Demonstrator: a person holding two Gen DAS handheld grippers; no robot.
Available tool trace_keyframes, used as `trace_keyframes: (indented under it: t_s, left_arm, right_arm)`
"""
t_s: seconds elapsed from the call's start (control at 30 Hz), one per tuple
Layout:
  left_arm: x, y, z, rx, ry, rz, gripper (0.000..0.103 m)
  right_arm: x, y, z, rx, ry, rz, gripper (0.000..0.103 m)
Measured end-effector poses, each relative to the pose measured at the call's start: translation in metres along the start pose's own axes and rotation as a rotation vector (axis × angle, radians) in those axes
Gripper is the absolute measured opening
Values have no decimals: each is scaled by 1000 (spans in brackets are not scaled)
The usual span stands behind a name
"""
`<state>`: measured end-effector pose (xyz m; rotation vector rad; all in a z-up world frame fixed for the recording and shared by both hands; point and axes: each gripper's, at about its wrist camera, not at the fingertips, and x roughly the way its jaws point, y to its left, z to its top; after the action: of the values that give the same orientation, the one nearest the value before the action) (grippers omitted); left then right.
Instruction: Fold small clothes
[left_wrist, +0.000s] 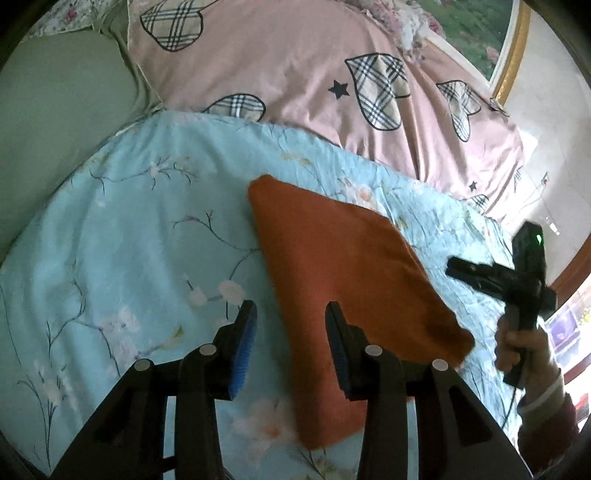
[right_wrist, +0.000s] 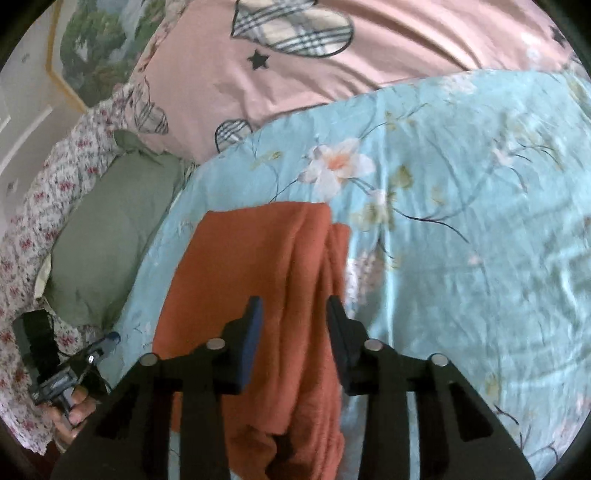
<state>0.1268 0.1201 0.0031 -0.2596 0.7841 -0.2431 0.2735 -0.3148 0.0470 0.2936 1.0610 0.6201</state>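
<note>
Both fingers (left_wrist: 291, 325) (right_wrist: 295, 317) released, parted above folded orange cloth (left_wrist: 351, 266), blue sheet (left_wrist: 129, 240) around.

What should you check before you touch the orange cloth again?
1. Orange cloth lying folded on the blue floral sheet: ok.
2. Left gripper open, nothing between its fingers: ok.
3. Right gripper open over the cloth, not pinching it: ok.
4. Cloth edges lined up: not ok, layers sit offset along one side in the right wrist view.
5. Cloth clear of the pink pillow: ok.
6. Near end of the cloth flat: cannot tell, the grippers hide it.
</note>
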Motion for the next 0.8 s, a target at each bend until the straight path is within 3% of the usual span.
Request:
trace_keyframes:
  t_s: [0.2, 0.47, 0.5, 0.53, 0.6, 0.67, 0.73, 0.8]
  left_arm:
    - [16, -26, -20, 35, 54, -86, 39]
    - [39, -44, -29, 75, 117, -132, 39]
    - [40, -45, -29, 76, 120, -135, 39]
    - [40, -46, -29, 78, 119, -137, 39]
    - [42, -49, -29, 85, 120, -139, 39]
    - [43, -52, -29, 91, 122, -141, 39]
    - [41, -54, -28, 102, 117, -158, 39]
    - [40, -57, -30, 116, 119, -185, 39]
  right_arm:
    - [42, -3, 6, 30, 76, 1, 36]
    - [50, 14, 18, -13, 64, 1, 36]
    - [50, 15, 20, -20, 64, -1, 34]
    - [50, 19, 21, -36, 68, -8, 9]
    - [35, 27, 24, -51, 31, 24, 10]
    - [4, 35, 25, -55, -62, 123, 10]
    - [-17, 36, 20, -69, -115, 122, 10]
    - [-14, 22, 13, -48, -93, 90, 10]
